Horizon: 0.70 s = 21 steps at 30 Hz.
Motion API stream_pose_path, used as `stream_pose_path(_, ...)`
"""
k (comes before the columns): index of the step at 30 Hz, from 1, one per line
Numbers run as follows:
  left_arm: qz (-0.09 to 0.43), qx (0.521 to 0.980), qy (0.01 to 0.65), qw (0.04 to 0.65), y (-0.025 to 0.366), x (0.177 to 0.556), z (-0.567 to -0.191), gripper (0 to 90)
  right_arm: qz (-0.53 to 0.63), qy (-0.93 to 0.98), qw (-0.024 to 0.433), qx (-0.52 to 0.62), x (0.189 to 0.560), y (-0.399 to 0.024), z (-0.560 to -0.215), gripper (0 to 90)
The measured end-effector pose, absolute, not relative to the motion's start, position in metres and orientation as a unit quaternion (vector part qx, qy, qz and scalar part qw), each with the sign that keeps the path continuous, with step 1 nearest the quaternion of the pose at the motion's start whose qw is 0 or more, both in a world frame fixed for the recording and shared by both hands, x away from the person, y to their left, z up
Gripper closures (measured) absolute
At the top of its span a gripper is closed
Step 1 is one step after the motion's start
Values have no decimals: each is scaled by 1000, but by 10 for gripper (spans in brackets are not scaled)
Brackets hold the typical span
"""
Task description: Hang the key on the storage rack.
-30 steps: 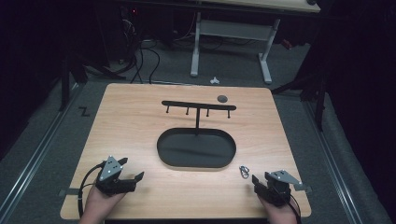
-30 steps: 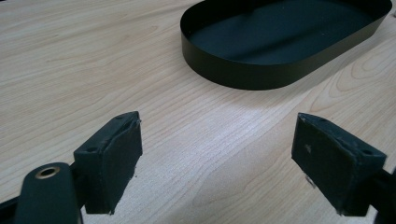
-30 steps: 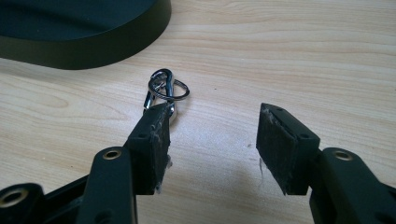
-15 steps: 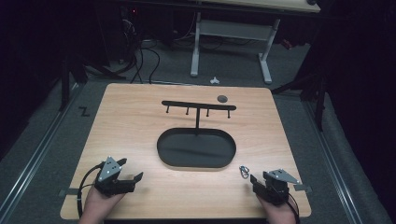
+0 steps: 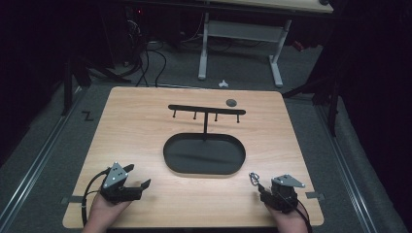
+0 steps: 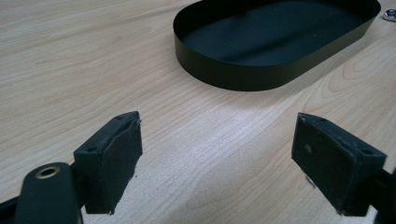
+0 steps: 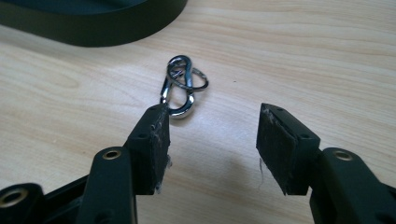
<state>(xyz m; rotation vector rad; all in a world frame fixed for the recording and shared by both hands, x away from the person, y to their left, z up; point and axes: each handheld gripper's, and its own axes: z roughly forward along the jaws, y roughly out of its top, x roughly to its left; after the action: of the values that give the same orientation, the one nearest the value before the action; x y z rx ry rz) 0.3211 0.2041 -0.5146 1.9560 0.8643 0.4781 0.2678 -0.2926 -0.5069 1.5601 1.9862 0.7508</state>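
Note:
A silver snap clip with a ring (image 5: 253, 178) lies flat on the wooden table (image 5: 145, 131), just off the near right end of a black oval tray (image 5: 204, 170). My right gripper (image 5: 262, 187) is open right behind the clip. In the right gripper view the clip (image 7: 180, 86) lies just ahead of the left fingertip (image 7: 154, 126), outside the gap of the gripper (image 7: 212, 140). My left gripper (image 5: 137, 175) rests open at the near left. Its view shows bare wood between the jaws of the gripper (image 6: 217, 154) and the tray (image 6: 224, 74) ahead.
A black T-shaped rack with several small hooks (image 5: 206, 110) stands behind the tray. A small dark round disc (image 5: 231, 102) lies near the table's far edge. Beyond the table are a dark floor, cables and a white desk frame (image 5: 243, 34).
My right gripper has crept slightly left toward the clip. The left gripper and everything on the table have stayed put.

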Motion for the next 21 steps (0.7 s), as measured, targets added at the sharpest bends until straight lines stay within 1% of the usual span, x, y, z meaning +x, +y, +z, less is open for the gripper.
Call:
stream_pose_path(14, 197, 796, 348, 455, 202, 319, -513, 167, 260, 757, 218, 558, 266, -283, -505, 441)
stream_pose_path(21, 194, 797, 348, 454, 200, 320, -514, 167, 242, 767, 180, 566, 269, -281, -500, 422)
